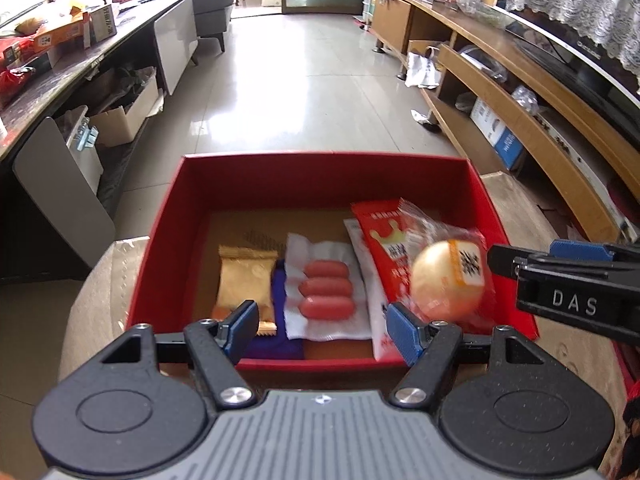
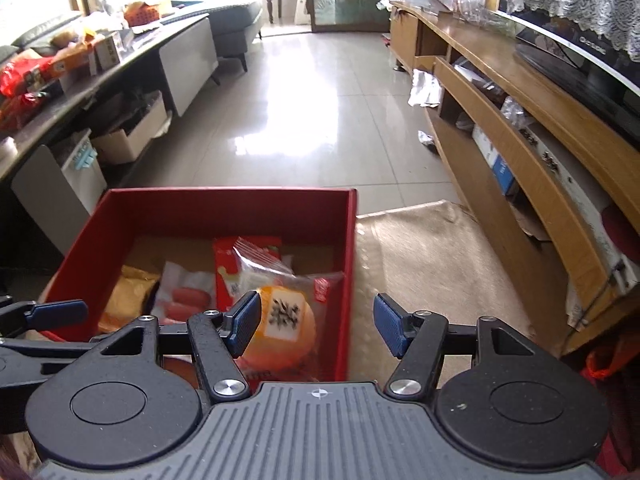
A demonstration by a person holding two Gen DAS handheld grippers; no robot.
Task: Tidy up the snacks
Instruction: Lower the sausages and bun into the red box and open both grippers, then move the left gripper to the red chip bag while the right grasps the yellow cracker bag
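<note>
Left wrist view: left gripper (image 1: 322,330) hangs over the near edge of the red box (image 1: 280,172), fingers spread, nothing between the blue pads (image 1: 402,330). Box sits on a beige cloth (image 1: 96,280). Inside, left to right: gold wrapper snack (image 1: 246,276), clear pack of three sausages (image 1: 326,290) lying flat, red-and-white packet (image 1: 380,236) propped toward the right wall, and a round yellow bun in a clear bag (image 1: 448,280) resting on that packet, tilted. Some blue item (image 1: 280,300) lies under the gold wrapper and sausages, can't tell what. Right gripper (image 1: 576,280) enters from the right edge, just beside the bun bag; contact unclear from here. Right wrist view: right gripper (image 2: 316,330) also spread wide, empty; its left pad (image 2: 246,326) overlaps the bun (image 2: 284,328) in frame, while the right-hand pad is outside the box wall over the cloth (image 2: 440,260). Bun bag sits in the box's near right corner, against the wall. The left gripper's tip (image 2: 56,314) shows at far left. Risks, as judgement: the bun is piled loose on a slanted packet, so a nudge from either finger could roll it or tip the red packet flat over the sausages. Straddling the box wall, the right gripper could snag the rim and drag the box across the cloth. Both grippers are close together, so collision is possible.
</note>
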